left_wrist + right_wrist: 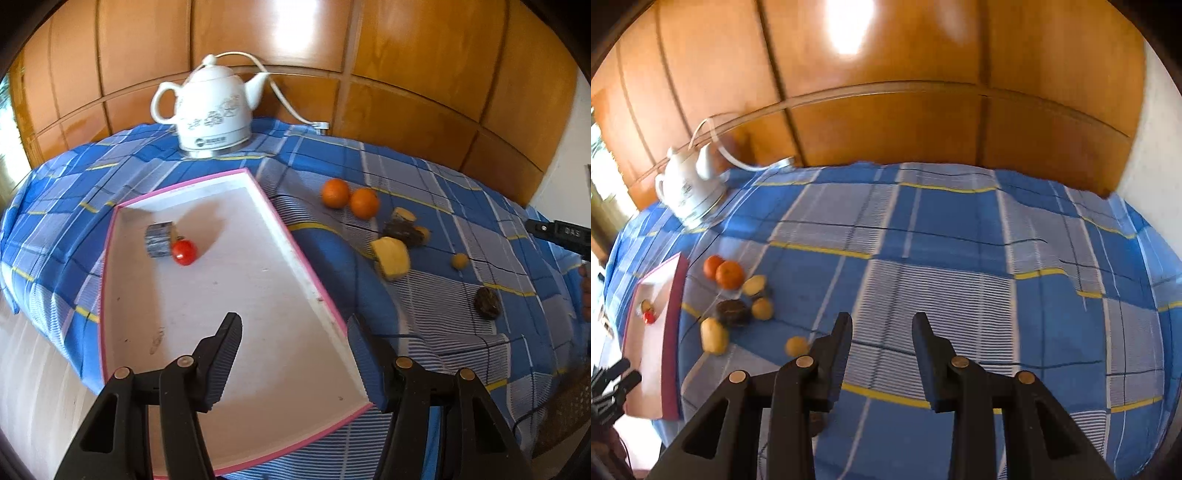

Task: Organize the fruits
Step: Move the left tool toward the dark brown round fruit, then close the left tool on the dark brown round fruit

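Observation:
A white tray with a pink rim [303, 243] lies on the blue checked cloth. It holds a small red fruit [184, 252] beside a grey-blue block [159, 239]. Right of the tray lie two oranges [335, 193] [364, 202], a yellow piece [391, 261], a dark brown piece [404, 229], a small yellow ball [460, 261] and a dark round fruit [487, 302]. My left gripper [293, 323] is open and empty over the tray's near right rim. My right gripper [882, 325] is open and empty above the cloth, right of the fruits [729, 274].
A white teapot-shaped kettle [212, 107] with a cord stands at the back of the table against the wooden panel wall. The right gripper's body [557, 234] shows at the right edge of the left wrist view. The table's edge falls away at left.

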A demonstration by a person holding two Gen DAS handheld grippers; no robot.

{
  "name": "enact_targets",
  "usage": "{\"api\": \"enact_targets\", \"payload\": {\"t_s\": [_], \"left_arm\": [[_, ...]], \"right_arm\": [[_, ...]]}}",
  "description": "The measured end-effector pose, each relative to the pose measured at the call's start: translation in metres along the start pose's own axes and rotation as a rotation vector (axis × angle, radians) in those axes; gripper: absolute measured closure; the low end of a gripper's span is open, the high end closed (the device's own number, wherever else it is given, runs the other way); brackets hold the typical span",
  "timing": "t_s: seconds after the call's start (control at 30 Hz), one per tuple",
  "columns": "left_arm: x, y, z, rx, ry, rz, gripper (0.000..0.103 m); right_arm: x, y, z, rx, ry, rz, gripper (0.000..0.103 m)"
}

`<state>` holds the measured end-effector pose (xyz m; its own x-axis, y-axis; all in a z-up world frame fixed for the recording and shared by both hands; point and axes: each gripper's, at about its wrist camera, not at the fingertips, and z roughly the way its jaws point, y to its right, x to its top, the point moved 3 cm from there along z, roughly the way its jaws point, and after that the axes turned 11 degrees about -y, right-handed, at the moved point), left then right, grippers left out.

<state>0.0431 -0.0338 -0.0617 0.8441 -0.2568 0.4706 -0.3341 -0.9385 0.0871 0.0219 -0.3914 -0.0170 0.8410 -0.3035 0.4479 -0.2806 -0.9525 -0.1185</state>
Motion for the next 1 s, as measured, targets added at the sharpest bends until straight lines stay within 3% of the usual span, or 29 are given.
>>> {"api": "enact_targets", "payload": {"t_s": [0.23,0.43,0.73,0.87,1.0], "left_arm": [[0.016,0.053,0.001,-0.111,-0.004,0.161,0.044],[0.028,0.126,0.024,-0.257,-0.076,0.319,0.044],[0.032,0.205,0.063,-0.312,-0.169,0.434,0.043],[0.03,0.225,0.081,-0.293,-0.197,0.461,0.043],[0.028,0.232,0.102,-0.285,-0.235,0.448,0.058]], "right_arm": [[0.0,0.027,0.007,0.085,-0.02,0.125,0.069],[0.0,0.024,0.007,0.109,-0.023,0.121,0.069],[0.0,0.025,0.008,0.14,-0.032,0.142,0.069],[0.0,0.024,0.008,0.133,-0.029,0.141,0.069],[0.0,0.027,0.009,0.136,-0.031,0.15,0.069]]}}
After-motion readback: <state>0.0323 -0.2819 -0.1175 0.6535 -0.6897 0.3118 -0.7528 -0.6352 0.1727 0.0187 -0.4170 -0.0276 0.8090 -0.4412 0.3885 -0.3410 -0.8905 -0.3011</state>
